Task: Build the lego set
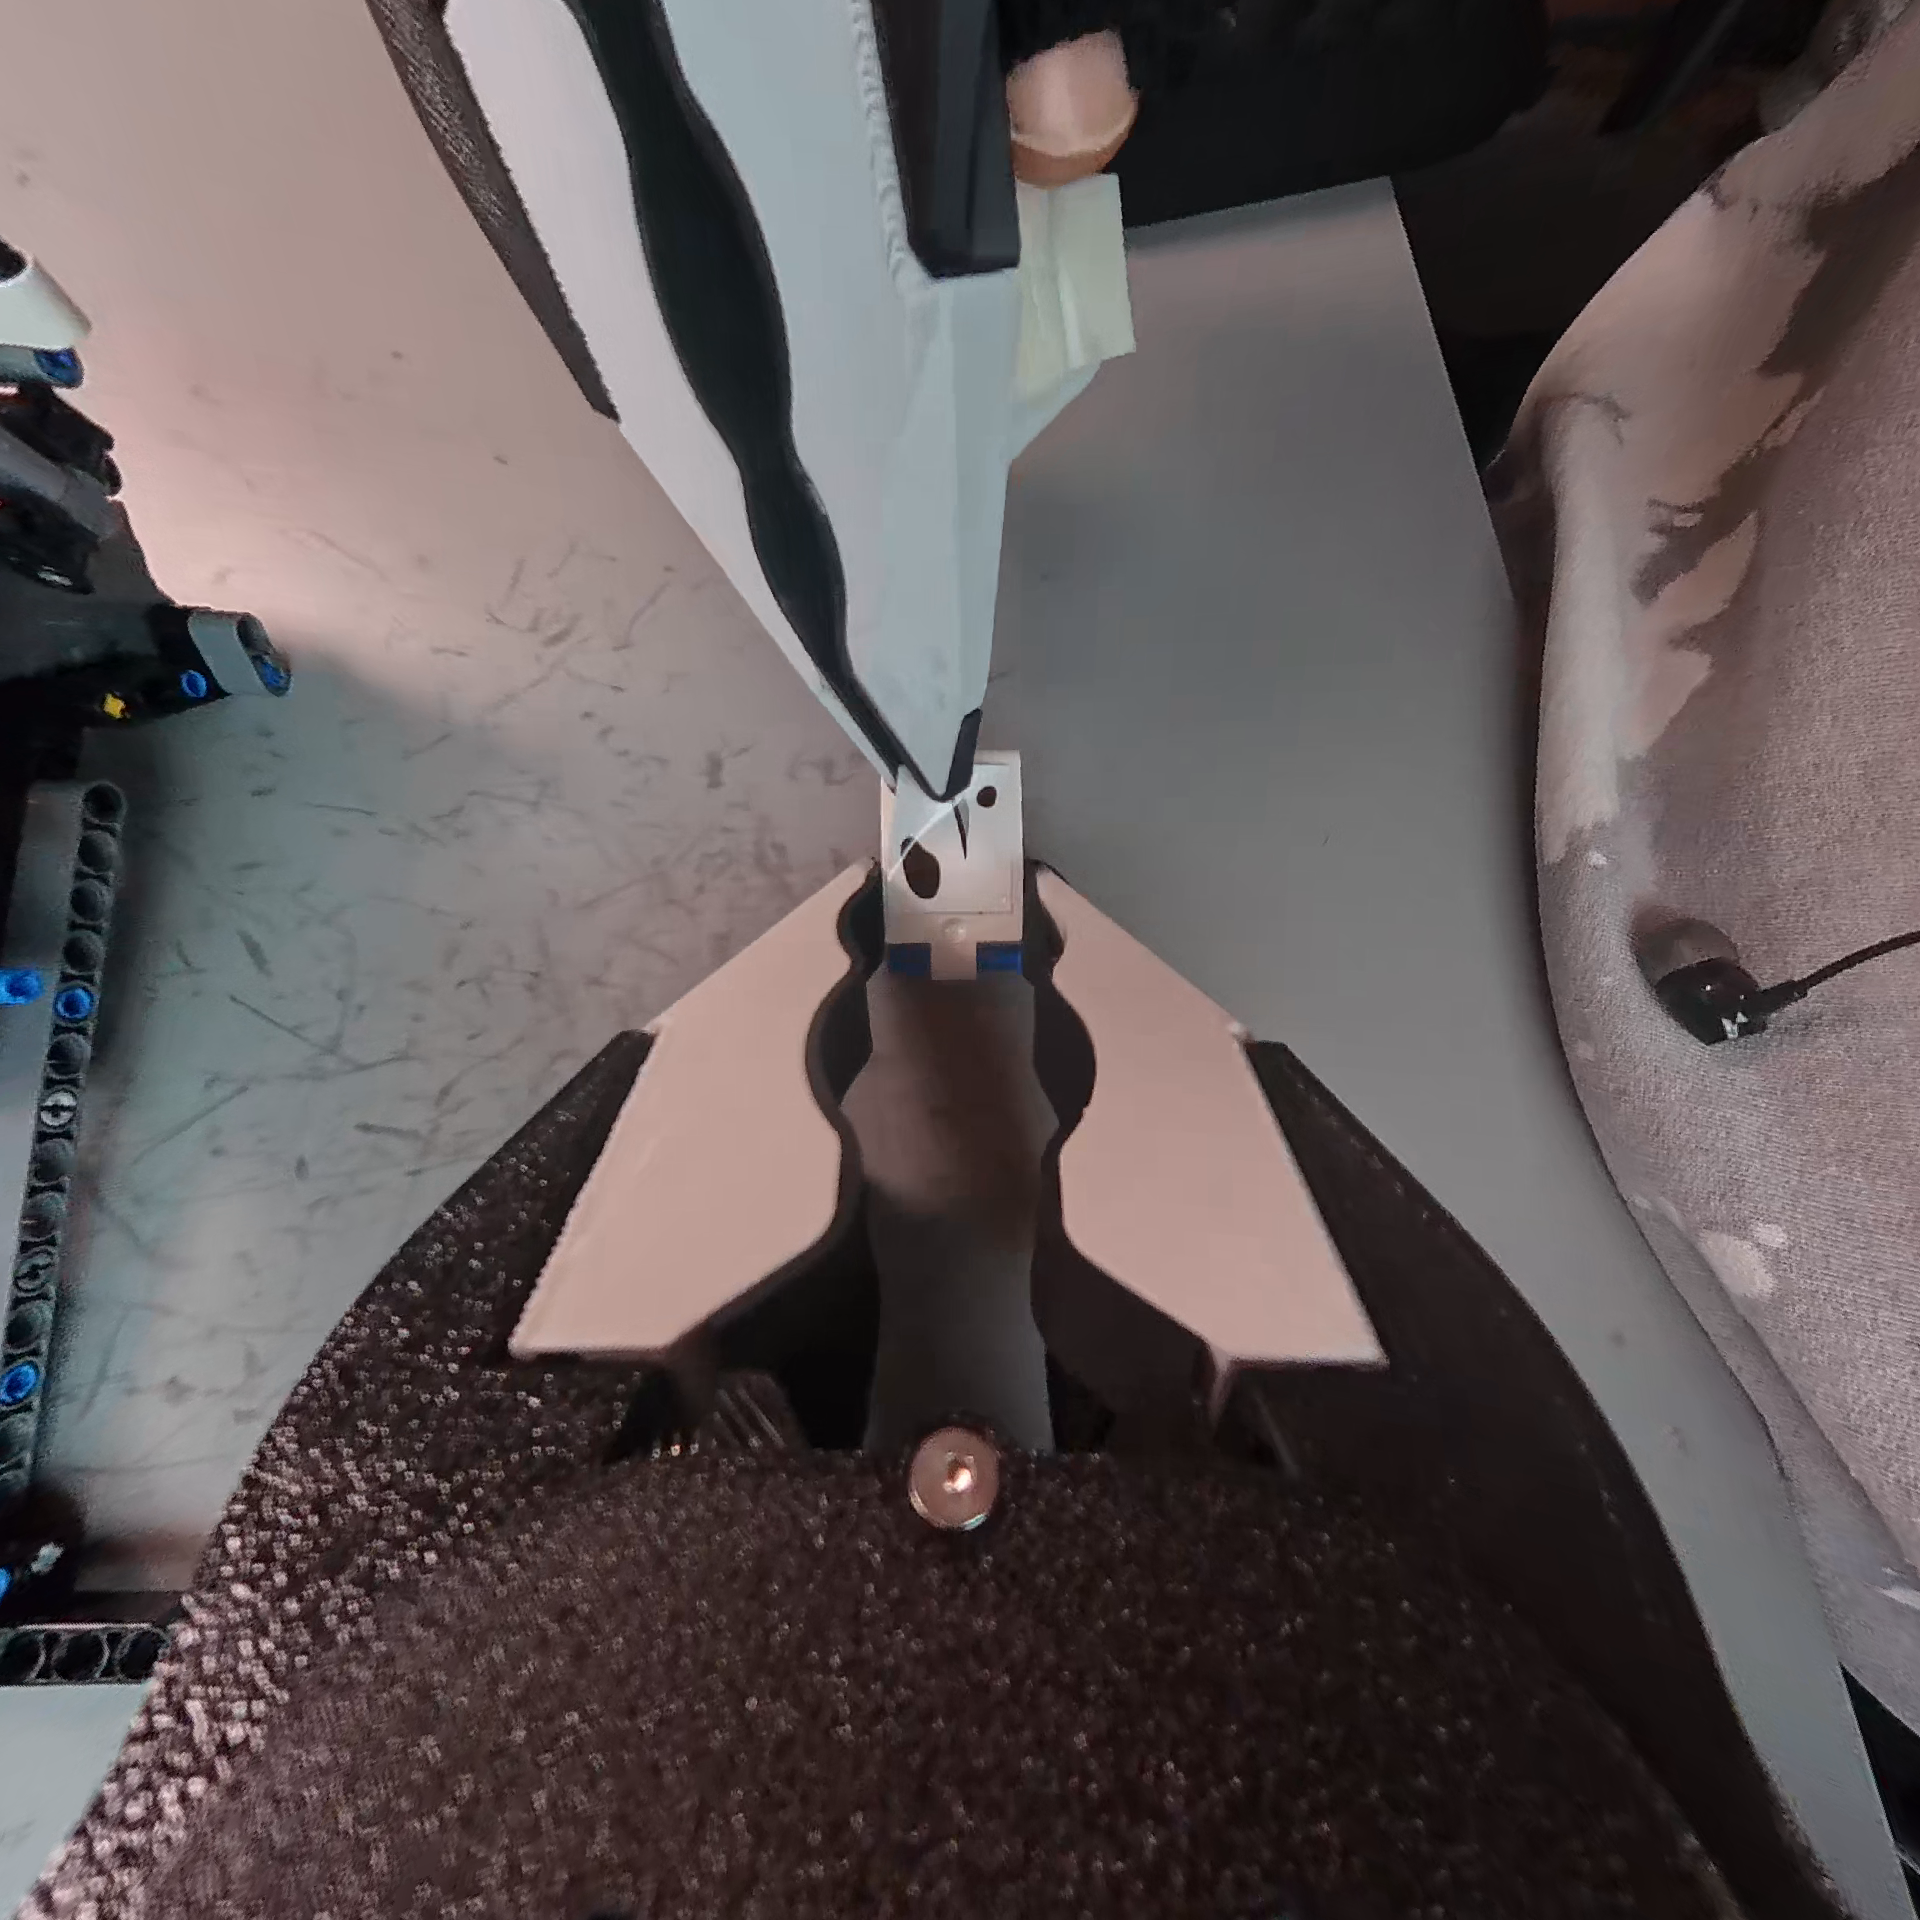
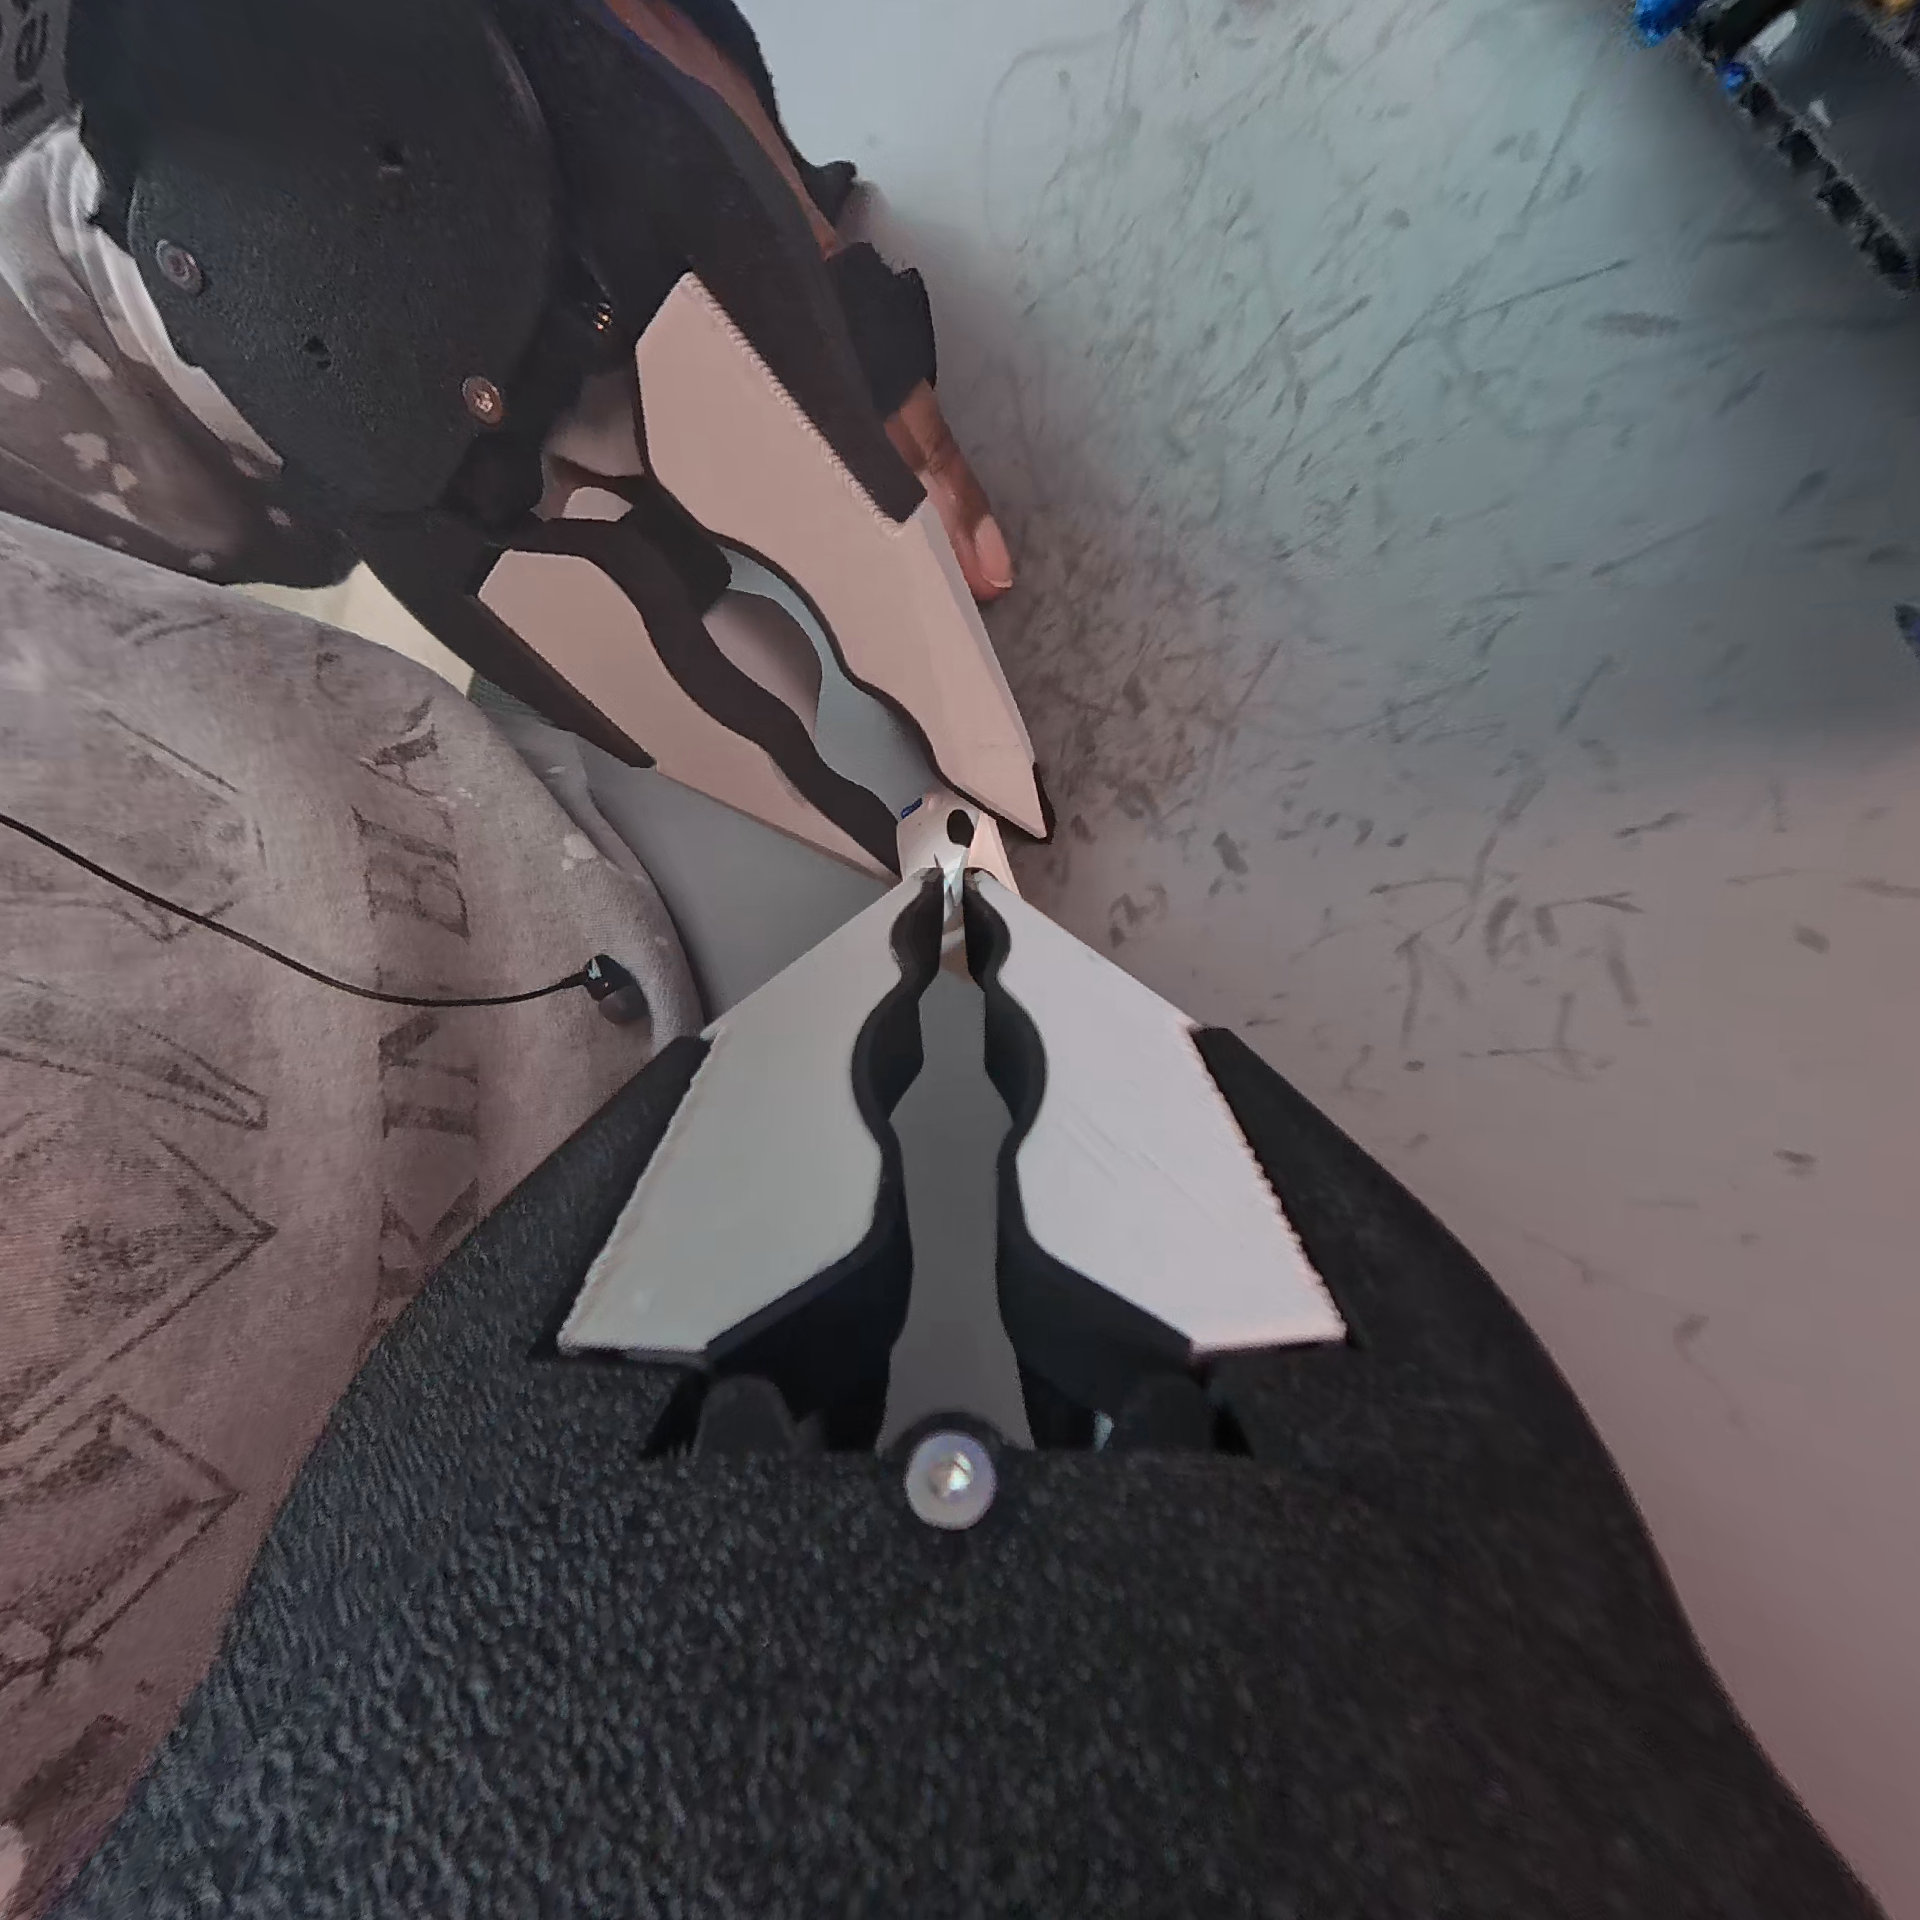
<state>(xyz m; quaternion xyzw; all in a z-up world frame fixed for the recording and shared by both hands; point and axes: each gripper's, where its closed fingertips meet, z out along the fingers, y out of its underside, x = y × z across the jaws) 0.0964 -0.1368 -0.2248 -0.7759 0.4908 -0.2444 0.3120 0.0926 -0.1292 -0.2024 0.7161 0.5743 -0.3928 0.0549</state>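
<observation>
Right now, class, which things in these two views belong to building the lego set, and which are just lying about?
Part of the job:
- white lego piece with blue pins, held by the left gripper
- right gripper, pinching the same piece
- half-built black lego model at the table's edge
- black holed beam

Just lying about:
- grey patterned cloth
- black earphone on its wire

- You have a pale grey table (image 1: 436, 831) under everything, its top marked all over with dark scuffs and scratches.
- Your patterned grey garment (image 1: 1745, 727) fills the right edge of the left wrist view and sits beyond the table's edge.
- A small black earbud (image 1: 1704, 997) on a thin black cable (image 2: 260, 951) rests against that fabric.
</observation>
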